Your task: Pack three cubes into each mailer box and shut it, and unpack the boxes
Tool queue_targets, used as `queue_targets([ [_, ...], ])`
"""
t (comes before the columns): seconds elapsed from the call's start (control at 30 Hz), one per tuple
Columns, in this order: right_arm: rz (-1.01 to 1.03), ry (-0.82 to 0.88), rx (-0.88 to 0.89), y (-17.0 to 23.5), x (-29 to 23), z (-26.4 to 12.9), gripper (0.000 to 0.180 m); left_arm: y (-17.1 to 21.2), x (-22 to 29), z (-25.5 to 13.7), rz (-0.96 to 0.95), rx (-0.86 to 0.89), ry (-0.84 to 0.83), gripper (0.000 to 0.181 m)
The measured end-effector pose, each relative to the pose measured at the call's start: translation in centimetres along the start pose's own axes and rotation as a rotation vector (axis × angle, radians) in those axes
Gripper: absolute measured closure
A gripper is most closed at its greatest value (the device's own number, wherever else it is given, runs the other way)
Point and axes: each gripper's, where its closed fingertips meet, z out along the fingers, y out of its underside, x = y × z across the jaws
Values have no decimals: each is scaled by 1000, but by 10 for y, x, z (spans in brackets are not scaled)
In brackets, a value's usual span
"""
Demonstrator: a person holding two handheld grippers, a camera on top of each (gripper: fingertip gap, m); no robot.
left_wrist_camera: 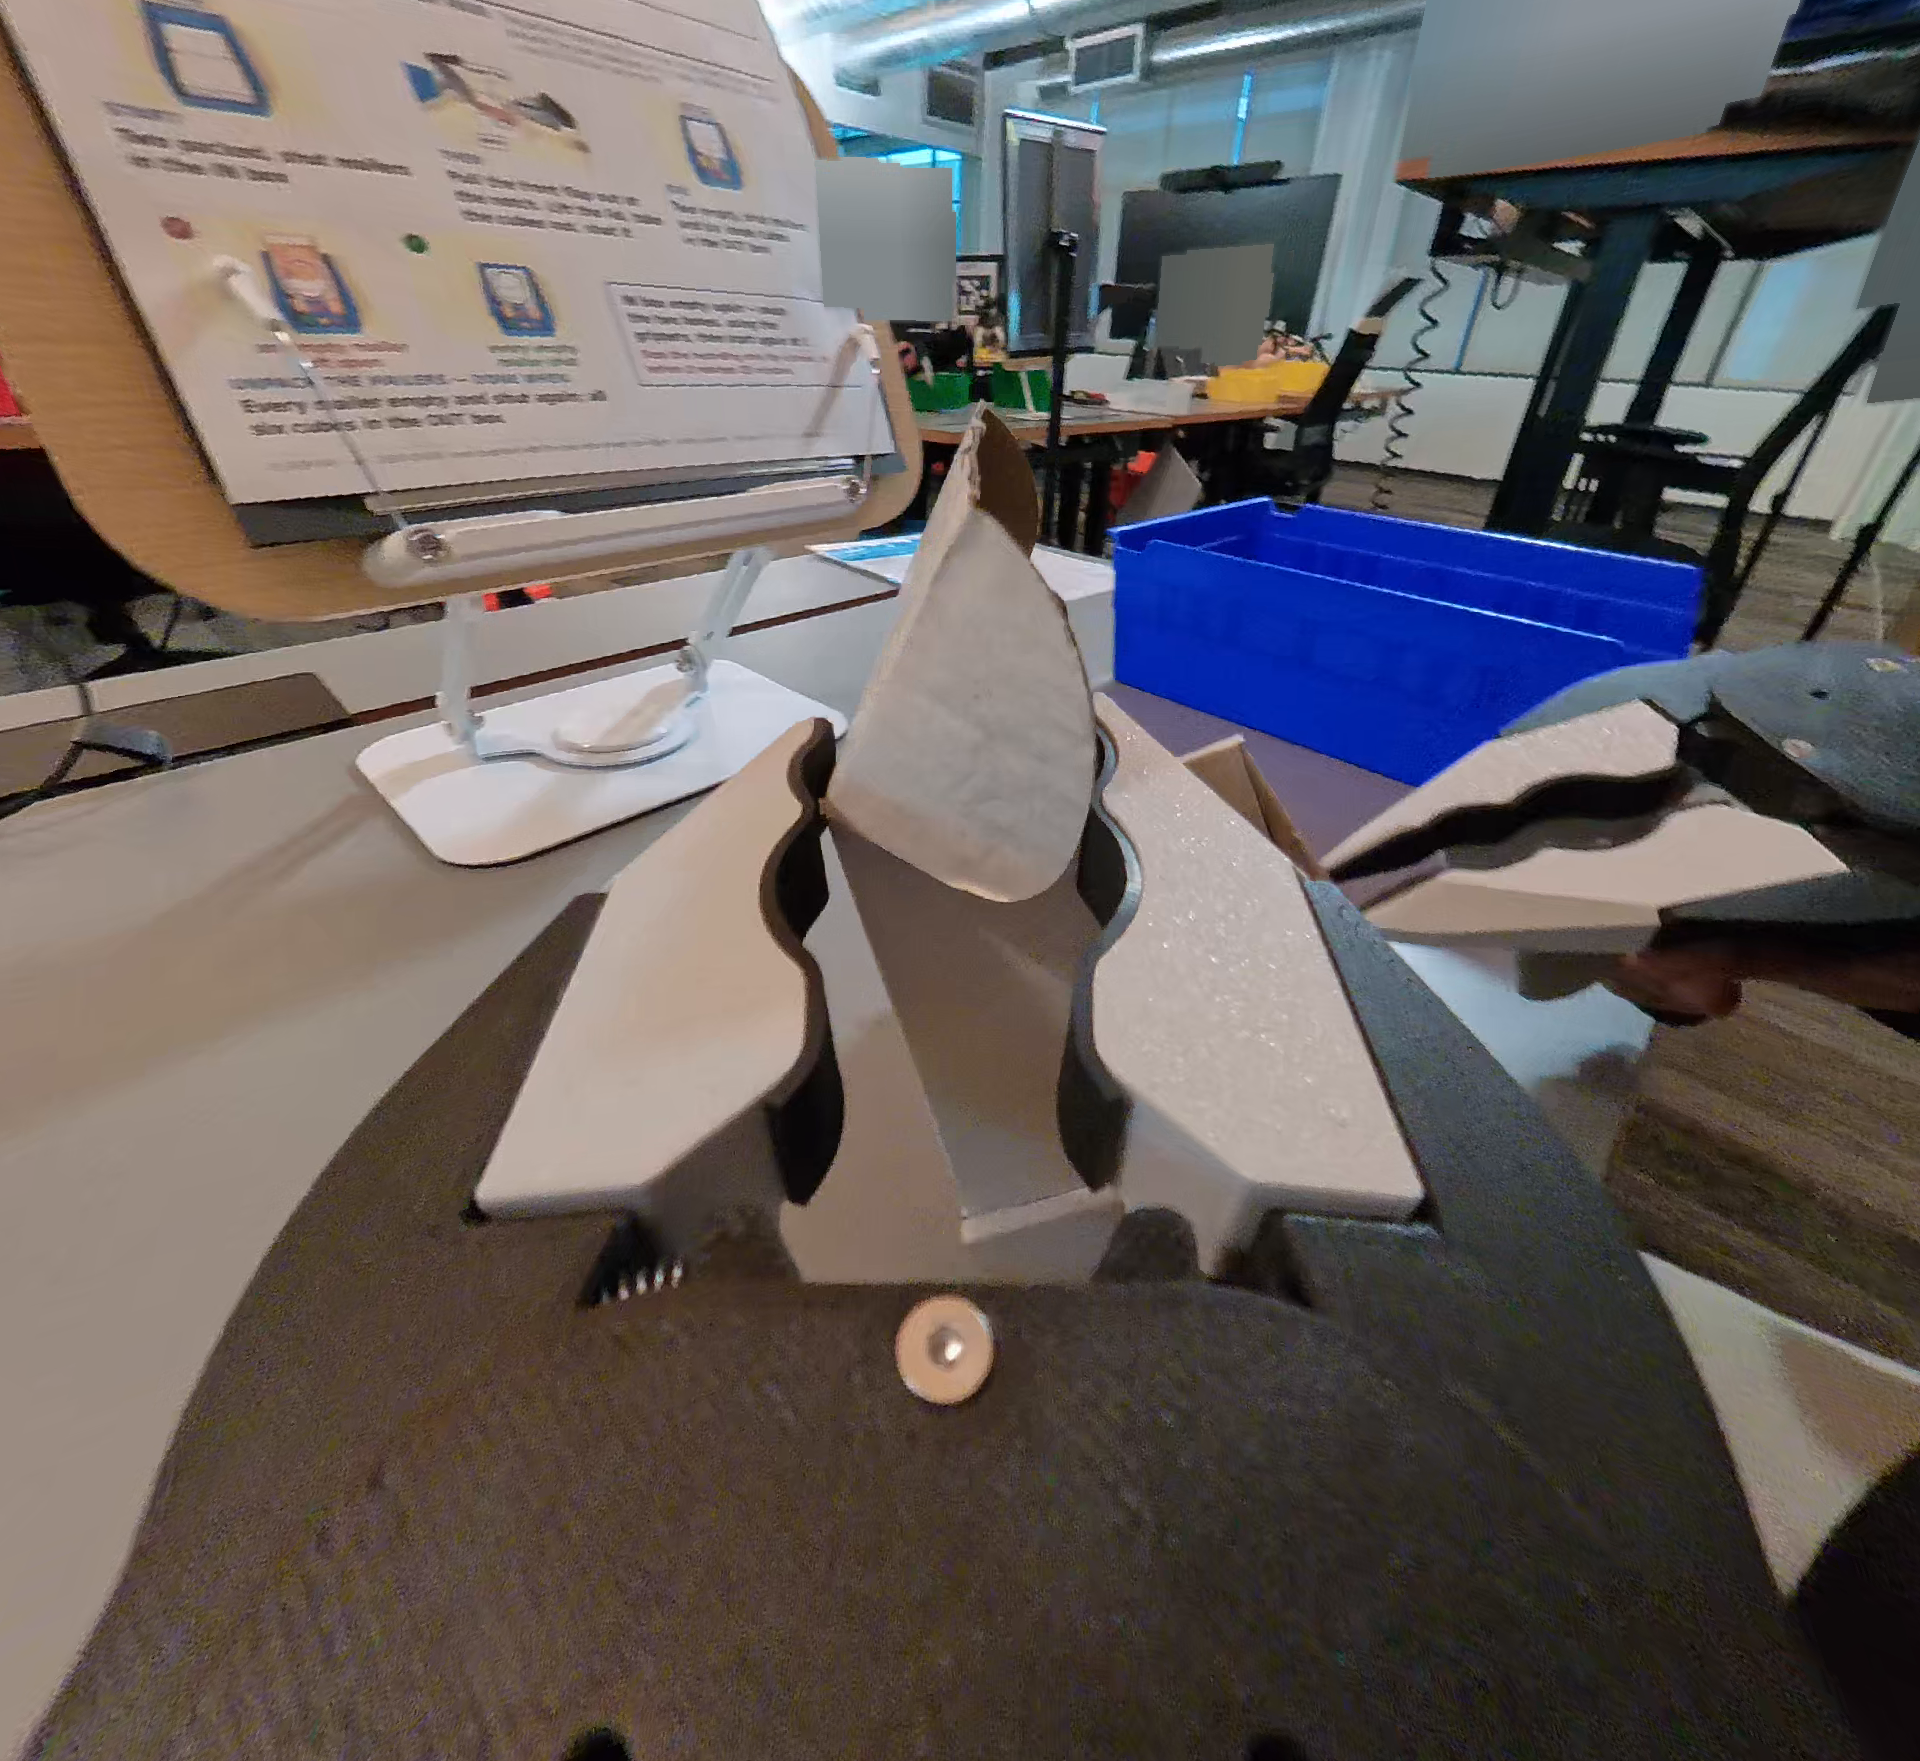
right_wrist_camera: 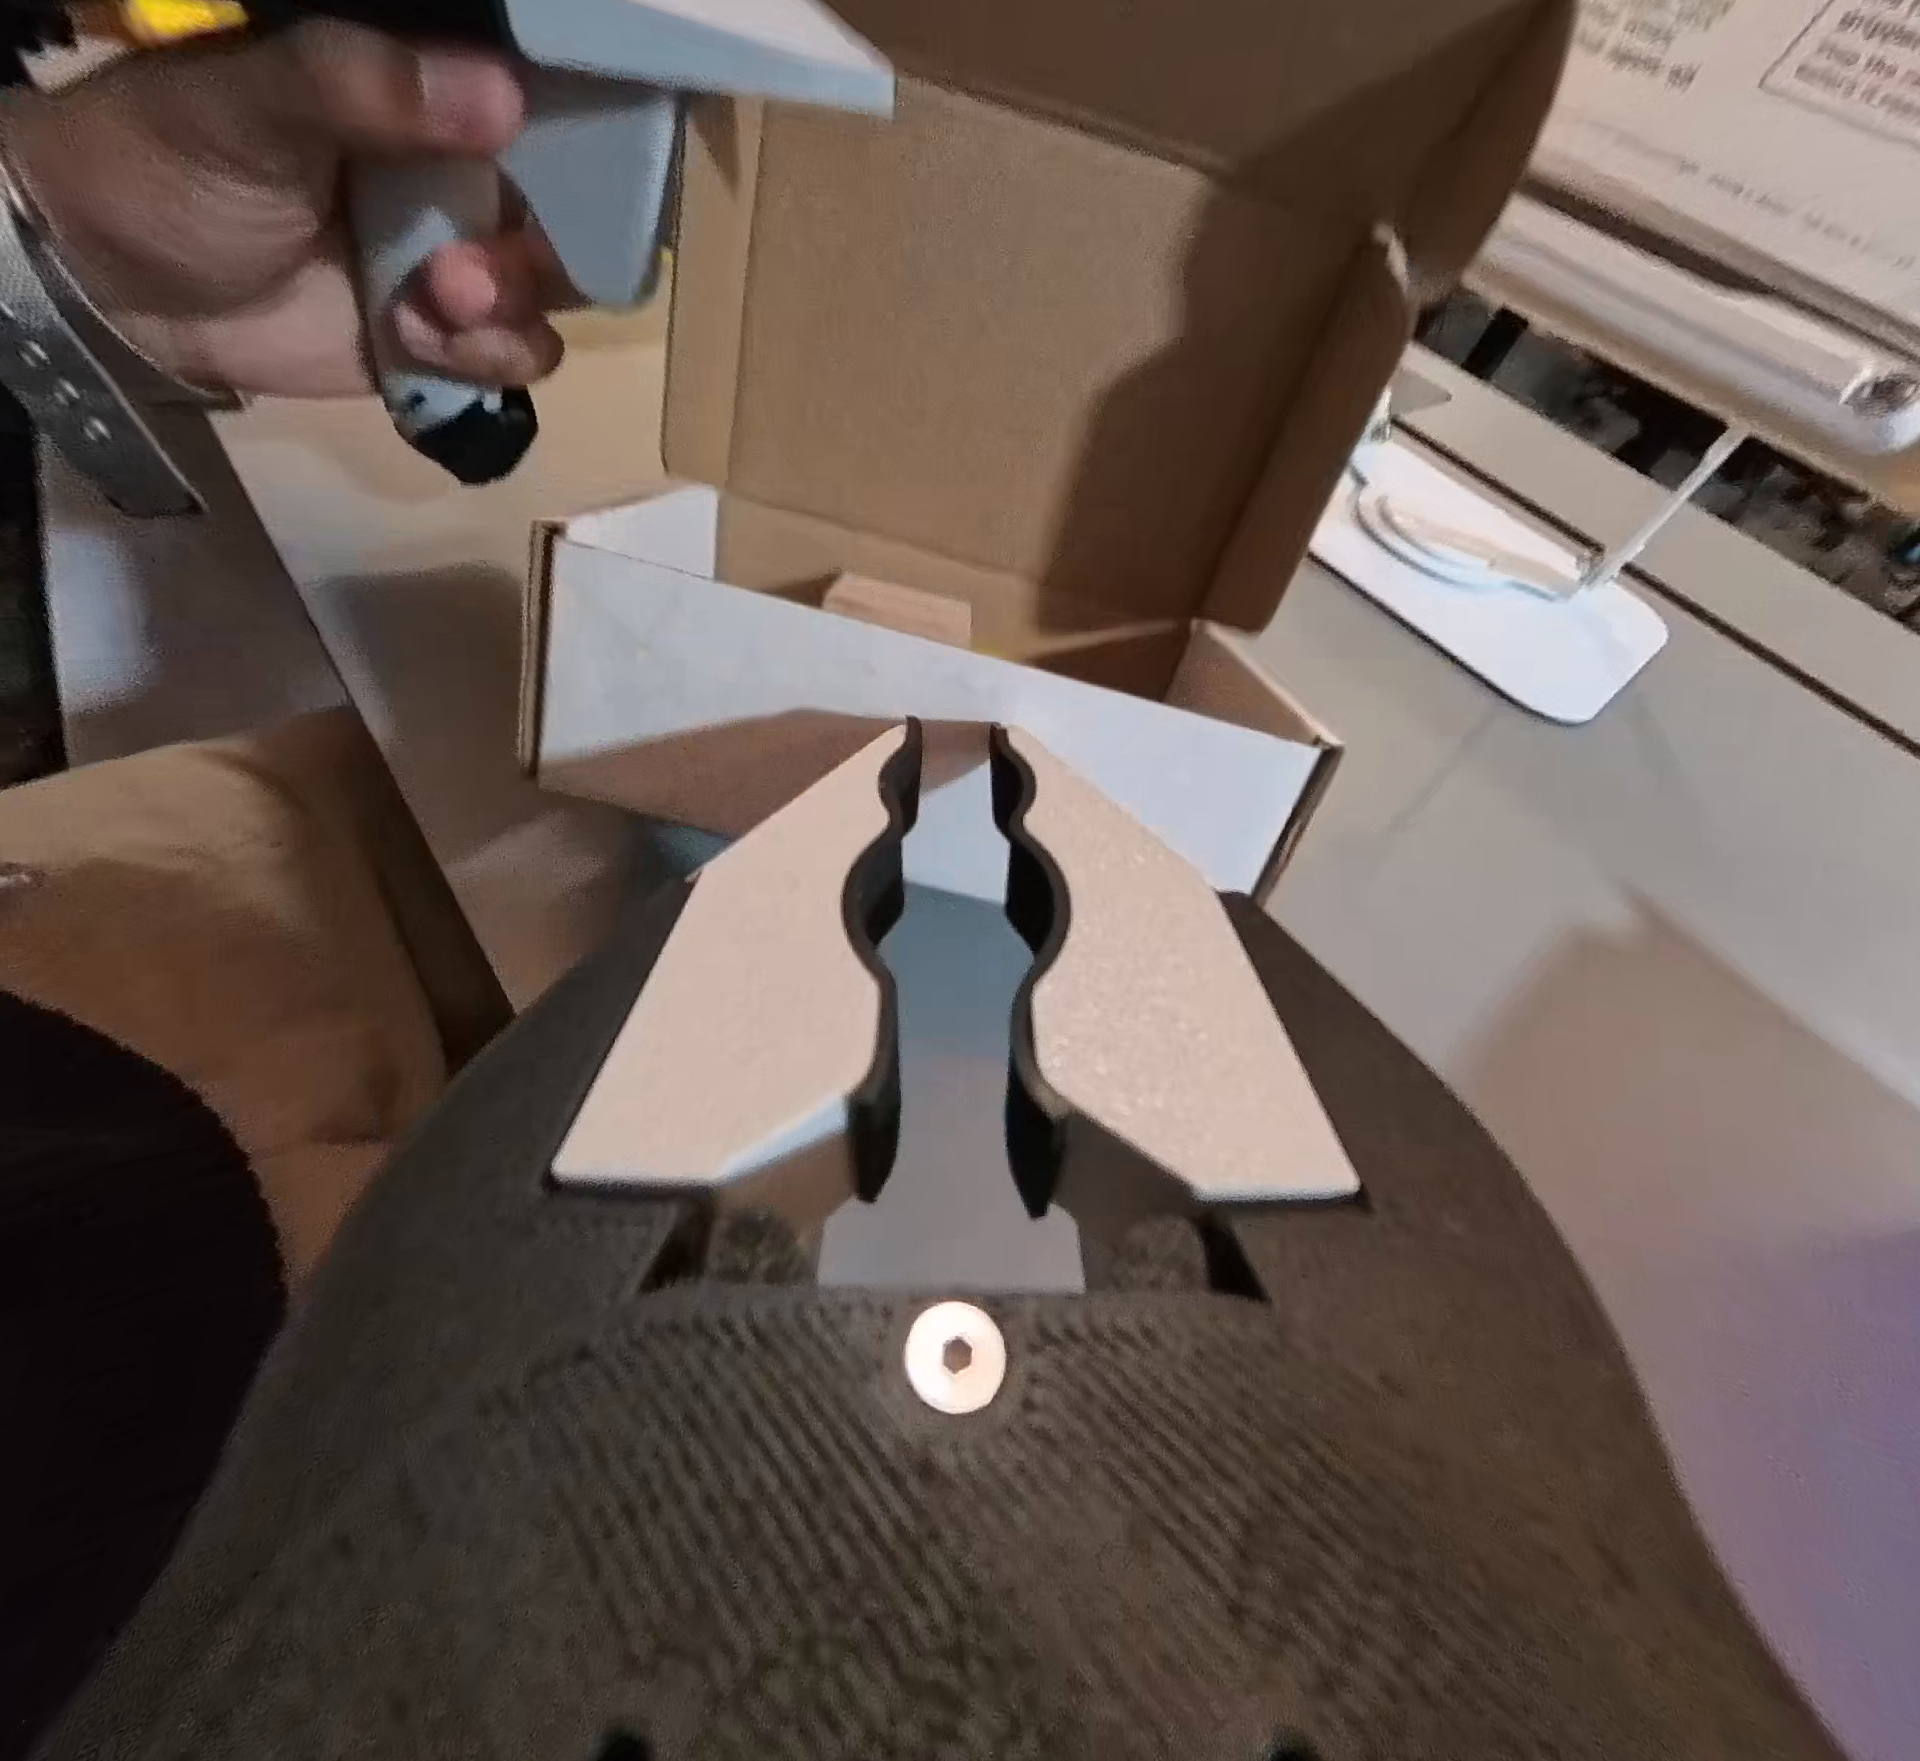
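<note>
Standing open, mailer box [right_wrist_camera: 935, 724] holds one wooden cube [right_wrist_camera: 899, 608].

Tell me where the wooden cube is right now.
In the right wrist view, the wooden cube sits inside the open mailer box, low against its back wall, just beyond the right gripper.

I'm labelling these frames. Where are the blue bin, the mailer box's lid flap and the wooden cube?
blue bin [left_wrist_camera: 1382, 641]: left wrist view, front wall.
lid flap [left_wrist_camera: 966, 755]: left wrist view, white face between the fingers.
wooden cube [right_wrist_camera: 902, 608]: right wrist view, top face inside the box.
</note>
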Motion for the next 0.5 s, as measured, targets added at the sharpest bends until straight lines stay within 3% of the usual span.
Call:
queue_targets([
  [0.03,1,4,-33,7,1,1,167,0,-4,1,-11,6,-11,135],
  [0.13,1,-6,-153,35,-1,7,149,-5,-9,3,-70,32,2,134],
  [0.23,23,12,-247,51,1,9,143,-6,-11,6,-100,43,9,134],
  [0.5,345,110,-24,22,48,-15,125,-7,-9,-4,-173,50,14,138],
])
